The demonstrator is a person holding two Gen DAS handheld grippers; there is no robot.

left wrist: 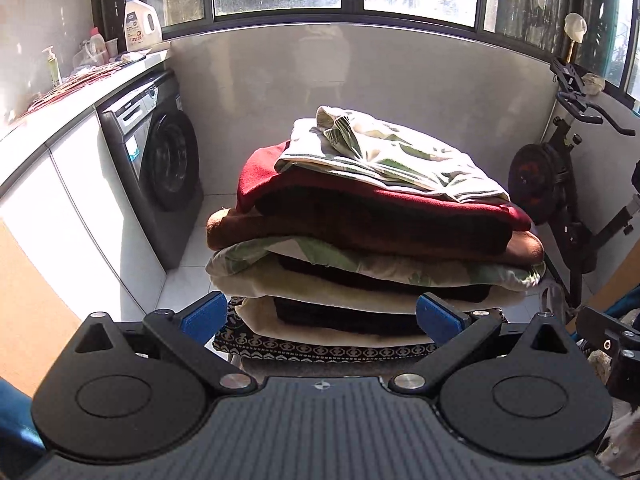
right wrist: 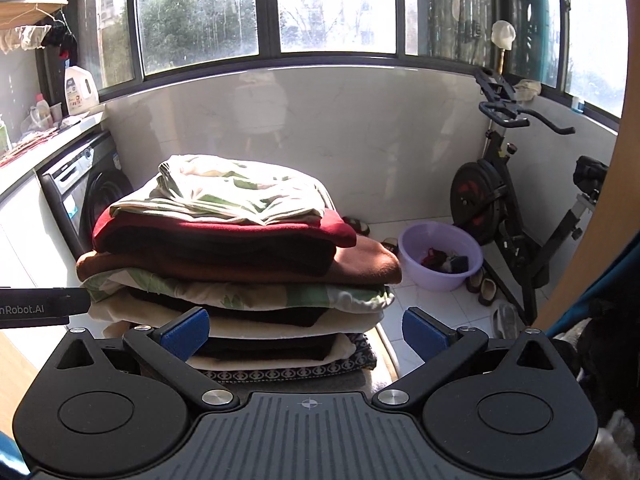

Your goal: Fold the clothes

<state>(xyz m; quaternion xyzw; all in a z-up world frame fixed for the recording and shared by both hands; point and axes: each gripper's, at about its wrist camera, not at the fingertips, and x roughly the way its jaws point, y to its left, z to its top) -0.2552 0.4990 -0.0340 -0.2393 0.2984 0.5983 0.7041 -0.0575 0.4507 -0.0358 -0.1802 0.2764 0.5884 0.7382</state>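
A stack of folded clothes (right wrist: 236, 256) stands in the middle of the room, just ahead of both grippers. Left of the stack a washing machine (left wrist: 154, 160) sits under a counter (left wrist: 80, 92), and a detergent jug (left wrist: 140, 26) stands on the counter's far end by the windows (right wrist: 200, 20). Behind the stack runs a wall (right wrist: 360, 128) below the windows. Right of the stack a basin (right wrist: 440, 256) rests on the floor, with shoes (right wrist: 486, 288) just beside it. An exercise bike (right wrist: 504, 200) stands behind the basin in the right corner.
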